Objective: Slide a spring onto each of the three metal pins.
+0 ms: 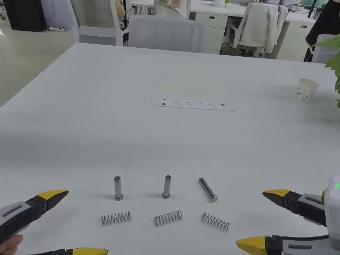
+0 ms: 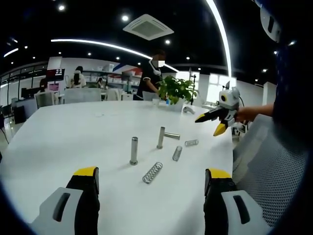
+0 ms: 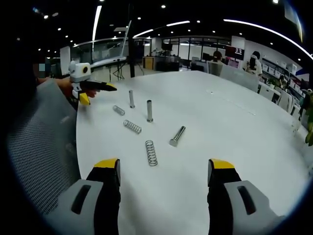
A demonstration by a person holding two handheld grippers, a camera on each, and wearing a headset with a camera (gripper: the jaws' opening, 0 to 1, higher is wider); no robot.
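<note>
Three metal pins sit near the table's front edge: the left pin point(image 1: 117, 188) and the middle pin point(image 1: 167, 187) stand upright, and the right pin point(image 1: 207, 189) lies on its side. In front of each lies a loose spring point(image 1: 116, 218) point(image 1: 168, 218) point(image 1: 215, 221). My left gripper point(image 1: 74, 223) hovers open at the bottom left, facing the nearest spring point(image 2: 152, 172) and pin point(image 2: 133, 151). At the bottom right my right gripper point(image 1: 263, 219) is open too, with a spring point(image 3: 151, 152) and the lying pin point(image 3: 177, 136) ahead of it. Neither holds anything.
A white power strip point(image 1: 192, 103) lies mid-table, and a paper cup point(image 1: 306, 90) stands at the far right beside plant leaves point(image 1: 334, 58). Chairs point(image 1: 164, 33) and desks stand beyond the far edge. A person point(image 2: 149, 78) stands behind the table.
</note>
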